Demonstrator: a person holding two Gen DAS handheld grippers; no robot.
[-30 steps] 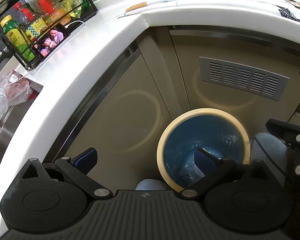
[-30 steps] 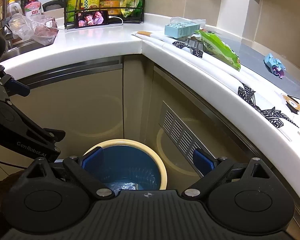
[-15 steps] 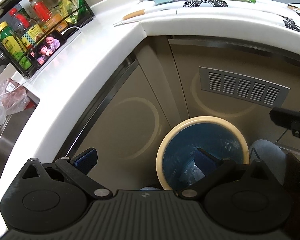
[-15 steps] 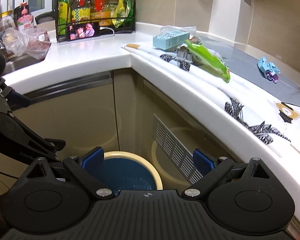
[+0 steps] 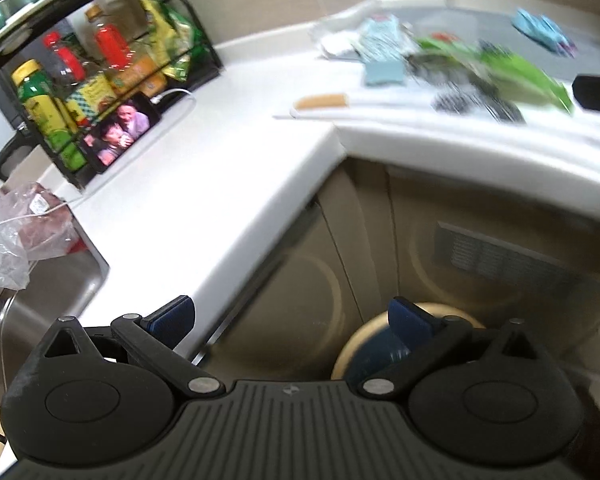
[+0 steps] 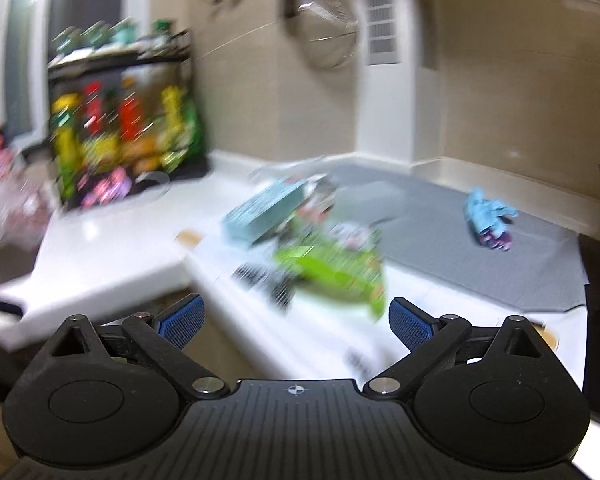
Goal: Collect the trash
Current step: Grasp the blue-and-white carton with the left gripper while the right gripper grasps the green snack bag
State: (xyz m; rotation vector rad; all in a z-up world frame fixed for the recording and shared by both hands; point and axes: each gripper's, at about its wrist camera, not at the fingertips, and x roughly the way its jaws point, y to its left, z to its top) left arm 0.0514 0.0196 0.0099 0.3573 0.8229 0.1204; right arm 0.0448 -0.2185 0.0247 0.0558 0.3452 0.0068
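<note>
Both views are motion-blurred. My left gripper (image 5: pixel 290 318) is open and empty, above the cream-rimmed bin with a blue liner (image 5: pixel 380 344) on the floor below the corner of the white counter (image 5: pixel 220 184). My right gripper (image 6: pixel 296 320) is open and empty, level with the counter. Just beyond it lies a green snack bag (image 6: pixel 332 272), with a pale blue box (image 6: pixel 268 208) behind it and a crumpled blue wrapper (image 6: pixel 486 218) on the grey mat at the right. In the left wrist view the green bag (image 5: pixel 512 72), the box (image 5: pixel 384 68) and the wrapper (image 5: pixel 540 28) lie far off.
A black rack of bottles and snack packs (image 5: pixel 92 68) stands at the back left with a phone (image 5: pixel 120 132) leaning on it. A clear plastic bag (image 5: pixel 16 232) sits by the steel sink (image 5: pixel 48 296). Cabinet doors with a vent (image 5: pixel 512 256) are below the counter.
Both grippers have risen from over the bin toward counter height. The right one swung up fast, so the bin left its view and the green bag is now just ahead. Both stayed open.
</note>
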